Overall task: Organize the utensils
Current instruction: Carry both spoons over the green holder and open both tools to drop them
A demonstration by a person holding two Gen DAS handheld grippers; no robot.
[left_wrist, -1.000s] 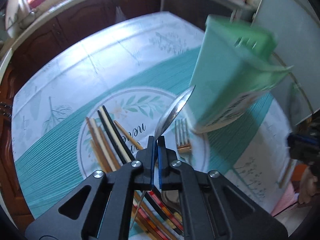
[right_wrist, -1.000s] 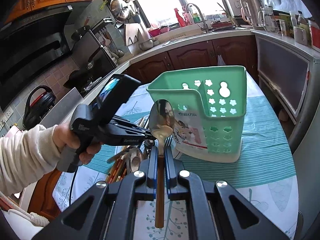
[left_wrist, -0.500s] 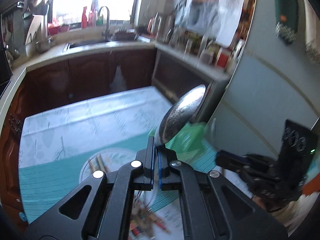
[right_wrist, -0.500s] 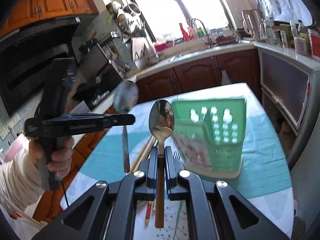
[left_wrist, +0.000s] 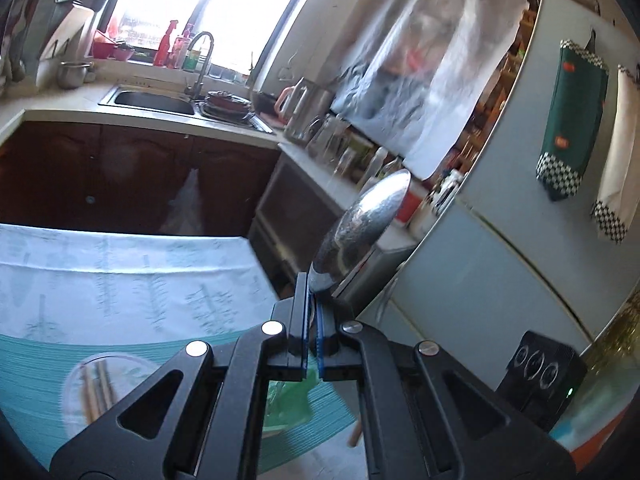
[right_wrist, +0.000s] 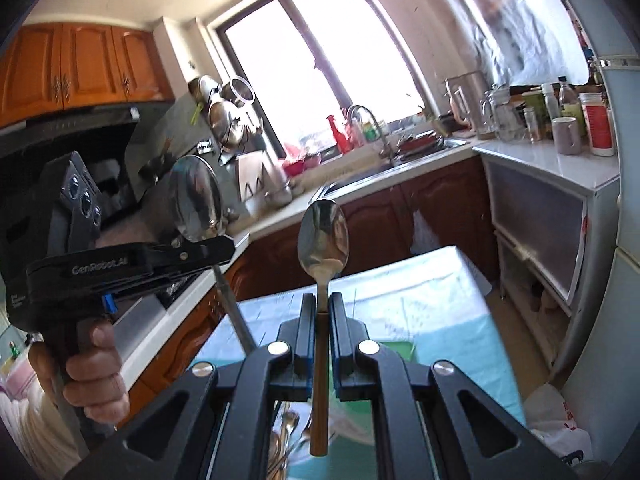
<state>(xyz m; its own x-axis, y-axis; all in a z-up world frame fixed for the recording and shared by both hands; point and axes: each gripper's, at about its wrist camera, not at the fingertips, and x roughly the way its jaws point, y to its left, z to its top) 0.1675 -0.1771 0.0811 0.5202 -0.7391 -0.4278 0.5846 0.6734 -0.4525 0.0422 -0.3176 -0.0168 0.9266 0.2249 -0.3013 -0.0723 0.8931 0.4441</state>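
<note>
Holding a pistol-style black handle, a person's left hand (right_wrist: 94, 364) carries the left gripper (right_wrist: 224, 245) at the left of the right wrist view, its jaws pinched flat on the neck of a large silver metal spoon (right_wrist: 195, 200); the bowl stands above the jaws and the thin handle slants down below them. In the left wrist view that same gripper (left_wrist: 313, 322) shows its blue pads pressed together on the spoon (left_wrist: 362, 226), bowl tilting up to the right. Further right, the right gripper (right_wrist: 321, 308) clamps a smaller spoon with a silver bowl and golden-brown handle (right_wrist: 324, 236), upright, bowl facing the camera. Both spoons are held in the air above the table with the teal-and-white patterned cloth (right_wrist: 436, 304). On that cloth, wooden chopsticks (left_wrist: 96, 390) lie blurred at lower left.
</note>
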